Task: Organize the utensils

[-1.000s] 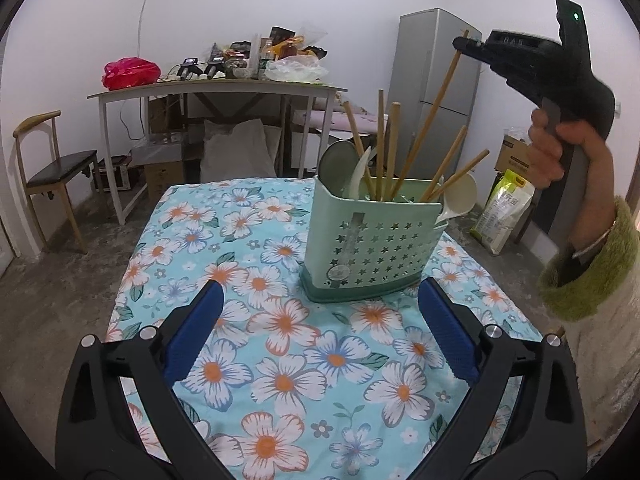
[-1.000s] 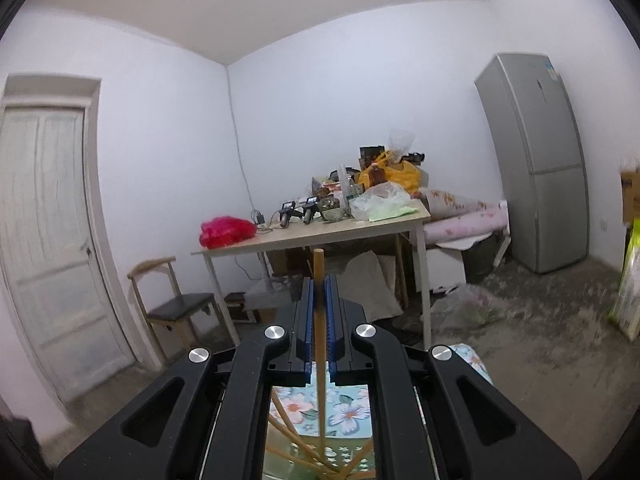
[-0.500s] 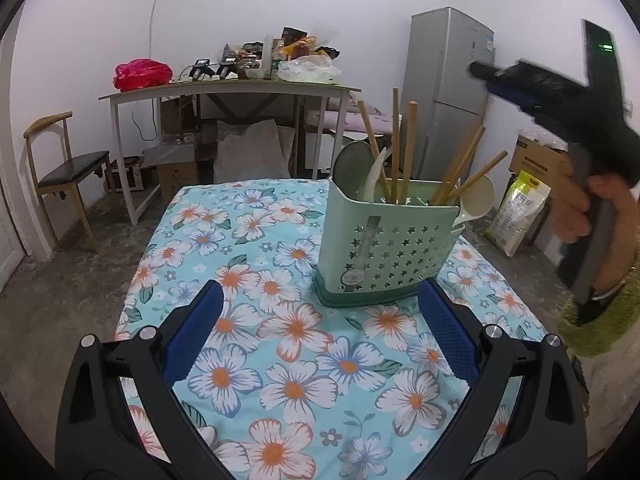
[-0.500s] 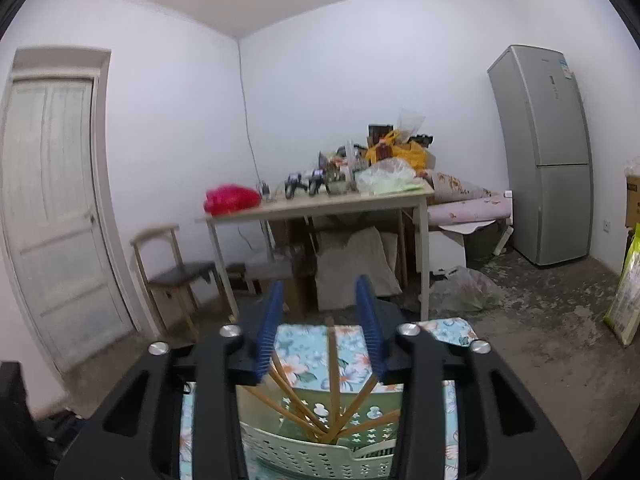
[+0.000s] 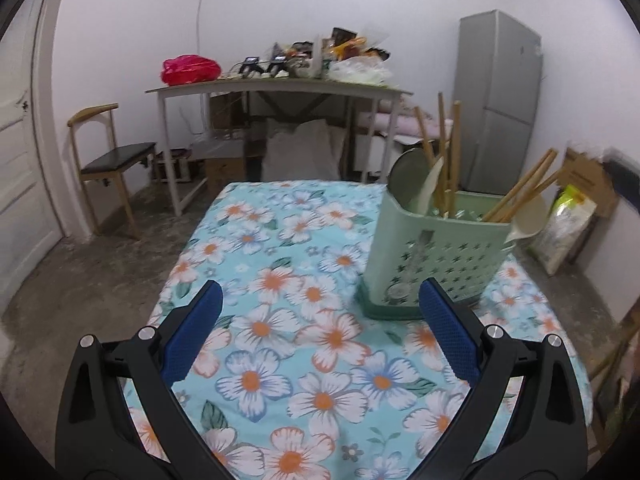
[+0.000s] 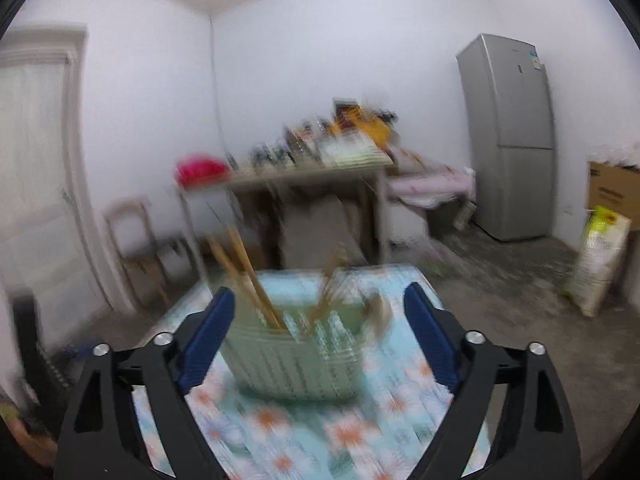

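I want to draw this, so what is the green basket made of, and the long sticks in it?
The green basket looks like matte moulded plastic: thin, even walls punched with neat star holes. The long sticks look like bare wood or bamboo: tan, straight and dull. Which of the two cannot be told from here.

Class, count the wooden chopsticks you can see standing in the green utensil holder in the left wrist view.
5: three chopsticks stand near the back left of the green utensil holder, beside the spoons, and two lean out to the right. Others may be hidden inside.
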`<action>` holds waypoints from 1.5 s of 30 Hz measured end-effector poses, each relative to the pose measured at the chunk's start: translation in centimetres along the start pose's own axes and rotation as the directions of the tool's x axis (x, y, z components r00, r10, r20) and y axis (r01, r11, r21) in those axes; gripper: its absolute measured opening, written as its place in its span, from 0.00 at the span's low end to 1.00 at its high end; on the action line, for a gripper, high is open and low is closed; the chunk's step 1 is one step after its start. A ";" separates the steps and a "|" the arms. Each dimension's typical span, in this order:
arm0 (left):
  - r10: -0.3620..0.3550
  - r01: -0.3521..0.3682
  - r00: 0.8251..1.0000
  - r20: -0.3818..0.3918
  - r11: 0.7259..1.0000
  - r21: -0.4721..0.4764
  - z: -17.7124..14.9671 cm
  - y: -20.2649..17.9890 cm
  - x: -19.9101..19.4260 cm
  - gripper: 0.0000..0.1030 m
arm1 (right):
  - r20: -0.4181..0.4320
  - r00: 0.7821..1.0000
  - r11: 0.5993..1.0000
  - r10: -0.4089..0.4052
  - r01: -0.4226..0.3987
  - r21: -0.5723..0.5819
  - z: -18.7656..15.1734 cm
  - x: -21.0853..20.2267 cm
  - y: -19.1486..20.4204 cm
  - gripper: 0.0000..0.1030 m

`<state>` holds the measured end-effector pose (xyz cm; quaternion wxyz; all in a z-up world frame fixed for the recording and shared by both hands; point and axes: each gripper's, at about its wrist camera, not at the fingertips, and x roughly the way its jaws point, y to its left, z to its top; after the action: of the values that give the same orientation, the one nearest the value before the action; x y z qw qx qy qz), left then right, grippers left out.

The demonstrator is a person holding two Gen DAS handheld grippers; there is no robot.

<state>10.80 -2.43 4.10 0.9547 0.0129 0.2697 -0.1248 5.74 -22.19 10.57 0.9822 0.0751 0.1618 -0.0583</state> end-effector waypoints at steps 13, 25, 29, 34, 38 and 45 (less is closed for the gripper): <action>0.152 -0.153 0.986 -0.068 0.988 -0.009 -0.3 -1.2 0.2 0.92 | -0.289 0.917 0.961 -0.275 0.256 -0.101 -6.8 2.4 0.9 0.94; 0.191 -0.196 0.976 -0.102 0.980 -0.037 -0.5 -1.7 0.4 0.92 | -0.286 0.906 0.950 -0.311 0.295 -0.098 -6.4 2.1 0.2 0.94; 0.198 -0.202 0.974 -0.108 0.979 -0.028 -0.5 -1.9 0.5 0.92 | -0.295 0.904 0.951 -0.309 0.297 -0.086 -6.3 2.1 -0.2 0.94; 0.212 -0.217 0.970 -0.119 0.976 -0.031 -0.5 -1.5 0.5 0.92 | -0.296 0.905 0.952 -0.306 0.293 -0.089 -6.4 2.1 -0.1 0.94; 0.216 -0.221 0.970 -0.115 0.975 -0.031 -0.4 -1.5 0.5 0.92 | -0.298 0.905 0.953 -0.302 0.290 -0.086 -6.4 2.2 0.0 0.94; 0.212 -0.217 0.969 -0.123 0.976 -0.026 -0.4 -1.4 0.5 0.92 | -0.300 0.907 0.955 -0.297 0.284 -0.084 -6.3 2.3 0.1 0.94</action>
<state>10.69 -3.88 3.55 0.9448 0.0305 0.3259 -0.0147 5.96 -21.26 3.91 0.9262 0.0395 0.3243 -0.1882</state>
